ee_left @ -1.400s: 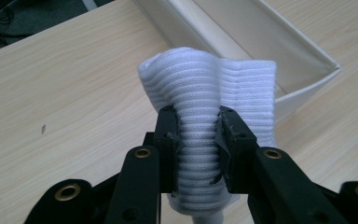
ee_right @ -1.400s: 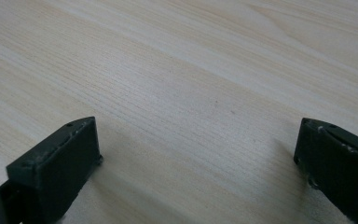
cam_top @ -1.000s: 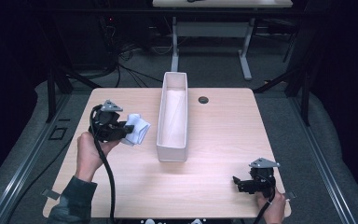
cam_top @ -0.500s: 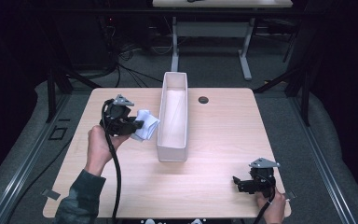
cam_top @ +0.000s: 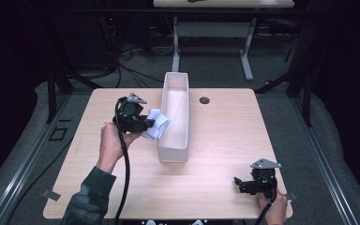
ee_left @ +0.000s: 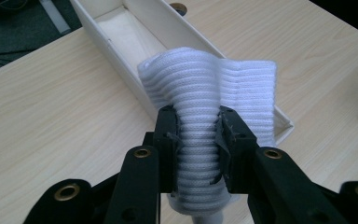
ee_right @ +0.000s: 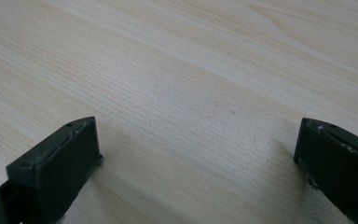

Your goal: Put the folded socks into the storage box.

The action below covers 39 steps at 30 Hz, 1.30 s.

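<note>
No readable text, label, brand, number or sign appears anywhere in these views.

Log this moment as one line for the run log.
left gripper: shut on cloth, beside box | right gripper: open, nothing between jaws, over table

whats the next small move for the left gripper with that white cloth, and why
Probably carry it a little further over the box and open: the left gripper is shut on the white cloth, which hangs at the box's near wall, not yet inside.
</note>
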Tool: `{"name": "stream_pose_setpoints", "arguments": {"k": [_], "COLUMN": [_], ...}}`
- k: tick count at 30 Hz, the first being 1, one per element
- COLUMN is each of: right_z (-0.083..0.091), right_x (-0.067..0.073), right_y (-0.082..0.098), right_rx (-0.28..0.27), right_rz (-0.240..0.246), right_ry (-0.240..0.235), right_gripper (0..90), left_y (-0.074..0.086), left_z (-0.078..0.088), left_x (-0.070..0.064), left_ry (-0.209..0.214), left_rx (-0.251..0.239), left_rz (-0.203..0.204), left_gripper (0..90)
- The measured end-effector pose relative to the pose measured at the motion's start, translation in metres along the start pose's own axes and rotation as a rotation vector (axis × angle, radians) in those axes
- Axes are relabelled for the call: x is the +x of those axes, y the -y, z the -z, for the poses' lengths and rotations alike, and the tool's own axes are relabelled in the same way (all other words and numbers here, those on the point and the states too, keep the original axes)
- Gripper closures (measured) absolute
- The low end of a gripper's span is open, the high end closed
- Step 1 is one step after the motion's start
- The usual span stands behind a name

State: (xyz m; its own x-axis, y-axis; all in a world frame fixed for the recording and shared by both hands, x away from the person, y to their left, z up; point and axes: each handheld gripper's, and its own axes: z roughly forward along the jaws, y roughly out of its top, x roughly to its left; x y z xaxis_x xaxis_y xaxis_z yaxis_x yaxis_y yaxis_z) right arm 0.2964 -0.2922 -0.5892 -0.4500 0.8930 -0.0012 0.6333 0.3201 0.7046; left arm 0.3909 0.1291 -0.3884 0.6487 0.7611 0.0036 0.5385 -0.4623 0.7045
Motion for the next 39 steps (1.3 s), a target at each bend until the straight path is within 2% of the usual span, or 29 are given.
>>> {"name": "stream_pose_setpoints", "arguments": {"k": [12,24,39], "right_z": [0.000,0.000,0.000], "right_x": [0.000,0.000,0.000], "right_y": [0.000,0.000,0.000], "right_rx": [0.000,0.000,0.002], "right_rz": [0.000,0.000,0.002], "right_ry": [0.000,0.000,-0.001], "right_gripper": [0.0,0.0,0.0], "left_y": [-0.007,-0.013,-0.007], "left_z": [-0.018,-0.044,-0.076], "left_x": [-0.006,-0.018,-0.021], "left_ry": [0.017,0.044,0.051], "left_rx": [0.020,0.057,0.115], "left_rz": [0.003,0.011,0.049], "left_gripper": [71.9,71.9,71.6]}}
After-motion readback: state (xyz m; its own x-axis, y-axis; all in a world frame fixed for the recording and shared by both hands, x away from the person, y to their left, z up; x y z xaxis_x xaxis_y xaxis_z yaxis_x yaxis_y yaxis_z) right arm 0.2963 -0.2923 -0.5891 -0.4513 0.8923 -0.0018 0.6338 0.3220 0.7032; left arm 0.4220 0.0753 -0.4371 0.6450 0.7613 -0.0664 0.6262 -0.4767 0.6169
